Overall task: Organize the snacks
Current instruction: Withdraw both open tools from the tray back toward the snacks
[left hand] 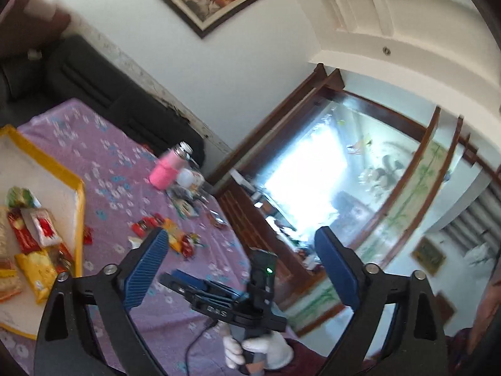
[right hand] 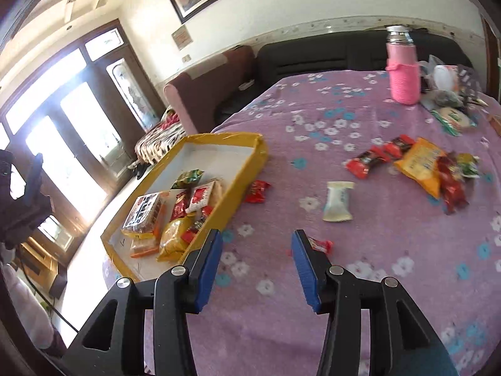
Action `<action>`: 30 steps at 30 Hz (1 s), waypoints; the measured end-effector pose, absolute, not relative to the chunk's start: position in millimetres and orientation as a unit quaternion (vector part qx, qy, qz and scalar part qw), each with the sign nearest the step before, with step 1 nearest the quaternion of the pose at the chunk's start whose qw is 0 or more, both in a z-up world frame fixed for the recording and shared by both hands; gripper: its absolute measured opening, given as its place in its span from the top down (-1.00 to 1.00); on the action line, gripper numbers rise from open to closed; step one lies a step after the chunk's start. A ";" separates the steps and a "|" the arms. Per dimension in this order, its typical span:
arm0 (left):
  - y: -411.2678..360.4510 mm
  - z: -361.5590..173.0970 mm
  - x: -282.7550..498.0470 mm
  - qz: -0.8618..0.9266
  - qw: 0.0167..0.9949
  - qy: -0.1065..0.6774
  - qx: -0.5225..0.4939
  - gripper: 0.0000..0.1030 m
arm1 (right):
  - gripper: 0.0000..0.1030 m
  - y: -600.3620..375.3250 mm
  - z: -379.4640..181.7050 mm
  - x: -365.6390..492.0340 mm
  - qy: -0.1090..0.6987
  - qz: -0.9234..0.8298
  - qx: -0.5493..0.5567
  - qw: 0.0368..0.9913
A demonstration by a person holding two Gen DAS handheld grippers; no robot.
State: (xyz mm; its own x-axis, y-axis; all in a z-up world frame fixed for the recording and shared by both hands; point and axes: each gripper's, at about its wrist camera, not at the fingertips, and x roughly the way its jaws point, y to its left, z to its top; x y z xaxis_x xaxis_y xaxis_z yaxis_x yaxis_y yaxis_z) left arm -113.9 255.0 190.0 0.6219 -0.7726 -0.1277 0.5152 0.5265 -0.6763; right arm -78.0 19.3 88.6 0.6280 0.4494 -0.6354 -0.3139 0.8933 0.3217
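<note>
Reaching next for the small red candy [right hand: 319, 246] just beside its right pad, the empty, half-parted right gripper [right hand: 256, 269] should straddle it squarely, while the left gripper [left hand: 241, 266] hangs wide apart, empty.

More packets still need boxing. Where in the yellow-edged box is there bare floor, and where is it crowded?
The yellow-edged box has bare white floor at its far end, beyond the green packet. The near end is crowded with the brown-labelled pack and yellow bag.

One yellow tray [right hand: 250, 153], one pink bottle [right hand: 403, 72], one white packet [right hand: 338, 201].
</note>
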 end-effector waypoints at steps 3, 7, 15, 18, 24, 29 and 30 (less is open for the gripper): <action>243.5 208.9 -137.1 -0.335 0.885 0.171 -0.274 -1.00 | 0.02 -1.5 92.8 -96.1 0.354 0.203 0.093 0.908; 236.8 218.1 -150.4 -0.324 0.897 0.140 -0.268 -1.00 | -0.07 -24.3 97.9 -114.0 0.330 0.193 0.093 0.919; 222.6 202.6 -140.2 -0.458 0.794 0.217 -0.337 -1.00 | -0.07 -60.3 98.0 -130.8 0.313 0.176 0.109 0.927; 224.7 196.3 -134.2 -0.465 0.772 0.234 -0.364 -1.00 | -0.07 -69.8 95.0 -132.3 0.313 0.169 0.119 0.927; 226.7 185.1 -128.9 -0.463 0.768 0.244 -0.370 -1.00 | -0.07 -86.3 84.7 -128.6 0.327 0.150 0.125 0.924; 228.4 176.5 -123.5 -0.508 0.723 0.247 -0.399 -1.00 | -0.08 -98.8 72.7 -120.8 0.346 0.133 0.137 0.919; 229.1 175.5 -121.9 -0.507 0.721 0.248 -0.402 -1.00 | -0.08 -99.6 71.0 -119.8 0.347 0.131 0.137 0.918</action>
